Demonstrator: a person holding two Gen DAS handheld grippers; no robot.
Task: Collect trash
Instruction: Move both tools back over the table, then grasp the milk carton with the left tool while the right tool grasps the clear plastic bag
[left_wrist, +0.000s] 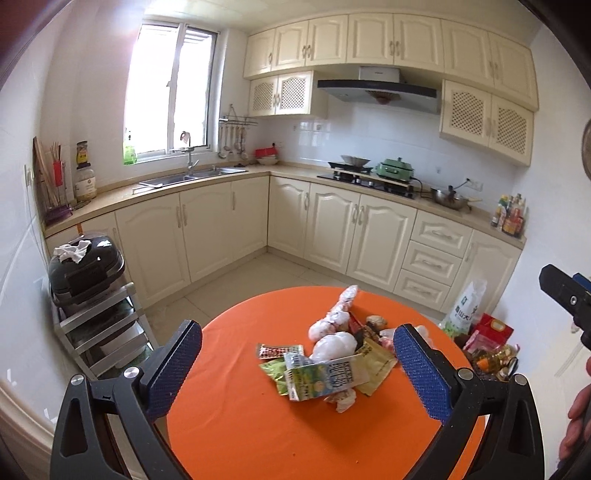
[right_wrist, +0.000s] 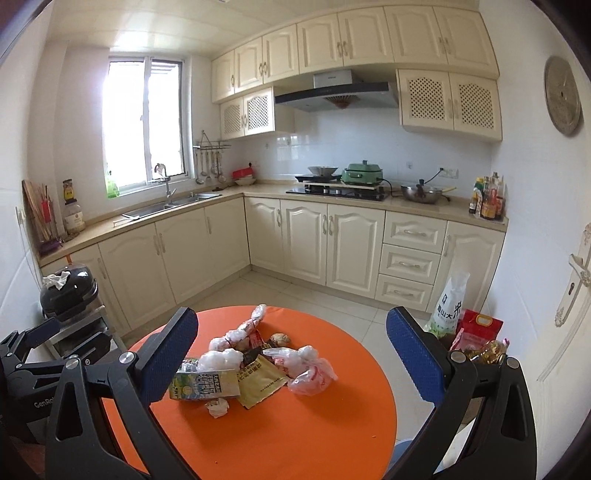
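Two open grippers over trash pile on orange table

Both tools are spread wide, nothing between the fingers. The left gripper (left_wrist: 297, 365) hovers above the near side of the round orange table (left_wrist: 240, 424), blue pads apart on either side of the trash pile (left_wrist: 332, 354). The right gripper (right_wrist: 291, 350) is likewise released, framing the same pile from a little further right; neither touches any item.

Pile sits about mid-table, slightly toward the far edge. The milk carton (right_wrist: 203, 386) lies on its side at the near-left, a yellow-brown sachet (right_wrist: 260, 378) just beside it to the right, overlapping. A crumpled plastic bag (right_wrist: 312, 373) with red print is at the right of the pile. White wadded tissue (right_wrist: 221, 358) sits behind the carton, and a small crumpled paper (right_wrist: 218, 408) lies in front of it. A green wrapper (left_wrist: 275, 373) pokes out at the left under the carton.

Background: cream cabinets, sink (right_wrist: 173, 201), stove (right_wrist: 338, 192). A person's hand (left_wrist: 576, 417) shows at the right edge of the left view.
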